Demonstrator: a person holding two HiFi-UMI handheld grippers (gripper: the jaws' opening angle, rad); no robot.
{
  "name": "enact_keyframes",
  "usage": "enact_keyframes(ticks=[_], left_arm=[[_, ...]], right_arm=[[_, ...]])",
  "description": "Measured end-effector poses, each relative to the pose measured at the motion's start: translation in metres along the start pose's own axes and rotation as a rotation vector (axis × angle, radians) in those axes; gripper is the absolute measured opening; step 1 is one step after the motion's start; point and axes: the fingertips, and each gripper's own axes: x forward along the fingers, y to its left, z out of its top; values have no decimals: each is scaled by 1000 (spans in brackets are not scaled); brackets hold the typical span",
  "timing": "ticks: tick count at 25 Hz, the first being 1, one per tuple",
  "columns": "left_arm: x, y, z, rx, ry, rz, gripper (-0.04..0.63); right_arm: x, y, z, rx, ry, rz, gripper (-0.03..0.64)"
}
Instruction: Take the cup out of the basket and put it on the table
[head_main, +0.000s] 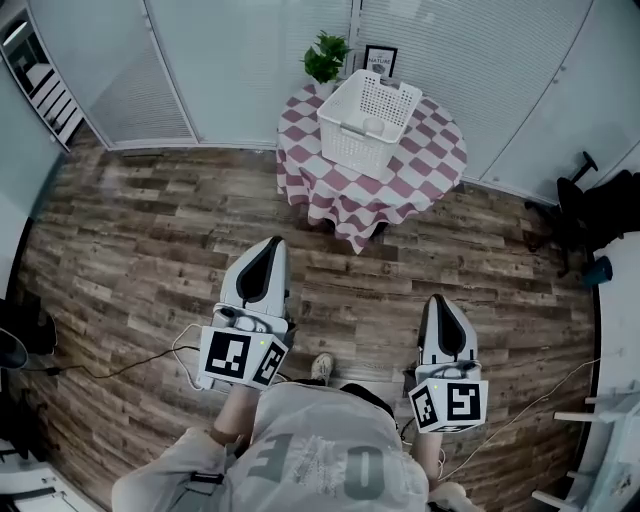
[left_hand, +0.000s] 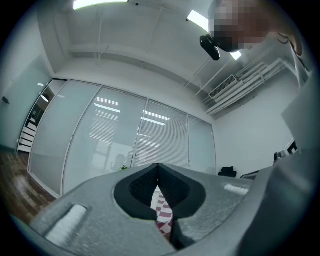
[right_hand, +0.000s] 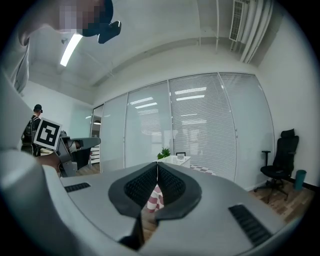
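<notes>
A wide stretch of wooden floor fills most of the head view. At its far side, in front of the glass walls, stands a round desk under a red and white checked cloth. On the desk sits a white lattice basket, with a potted plant and a small picture frame behind it. A pale rounded shape low inside the basket looks to be the cup. It is too small to tell which way its long axis lies, or whether it stands or lies on its side.

The left gripper and the right gripper are held low in front of the person, both well apart from the desk. Each has its jaws clenched together with nothing between them; through the notch below the tips only the checked cloth shows.

The basket lies straight ahead, between the lines of the two grippers, and both point roughly at it. The left gripper reaches further forward and is probably the nearer. The task seems hardly begun: the person must close in on the desk, then one pair of jaws must part and go down into the basket from above
</notes>
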Motion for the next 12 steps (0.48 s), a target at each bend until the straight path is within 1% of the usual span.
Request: enact_keyframes(ticks=[3, 5, 8, 12], left_arm=[[31, 6, -4, -10, 14, -9, 5], [45, 4, -9, -21, 28, -20, 5], [69, 3, -15, -14, 37, -37, 5], [104, 15, -31, -11, 46, -18, 5]], right_arm=[[26, -5, 5, 41, -12, -17, 11], [41, -6, 7, 60, -11, -3, 11], [69, -14, 6, 39, 2, 18, 11], [114, -35, -2, 40, 5, 36, 11]])
